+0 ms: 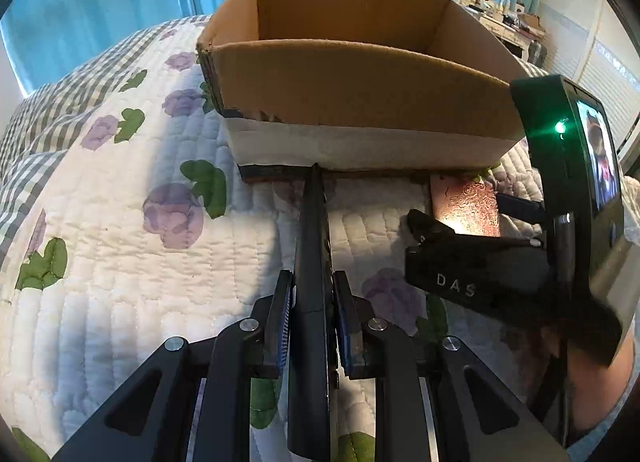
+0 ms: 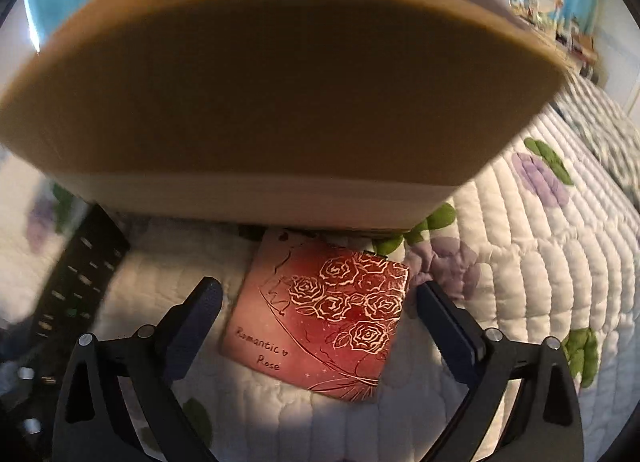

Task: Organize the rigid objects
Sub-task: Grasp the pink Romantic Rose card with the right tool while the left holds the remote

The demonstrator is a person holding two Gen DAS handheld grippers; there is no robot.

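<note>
The cardboard box point(image 1: 352, 62) sits open-topped on the quilted floral bedspread point(image 1: 100, 222), and everything else is placed against it. In the left wrist view, the left gripper point(image 1: 312, 302) is clenched on a slim black remote control point(image 1: 314, 230), held edge-on so only its narrow side shows, its far tip pointing at the foot of the box's near wall. That same view catches the right gripper point(image 1: 460, 222) from outside, low beside the box's near right corner, with a lit screen on its body and a person's arm below it. The red rose-printed box point(image 2: 320, 322) appears there only as a glinting sliver. The right wrist view shows its full lid, lettered "Romantic Rose", lying flat on the bedspread with its far edge just at the base of the cardboard box. The right gripper point(image 2: 320, 322) stands released, its fingers point(image 2: 196, 314) spread to either side of the lid, apparently clear of it. At that view's left edge the remote's button face point(image 2: 80, 282) is visible, blurred.
</note>
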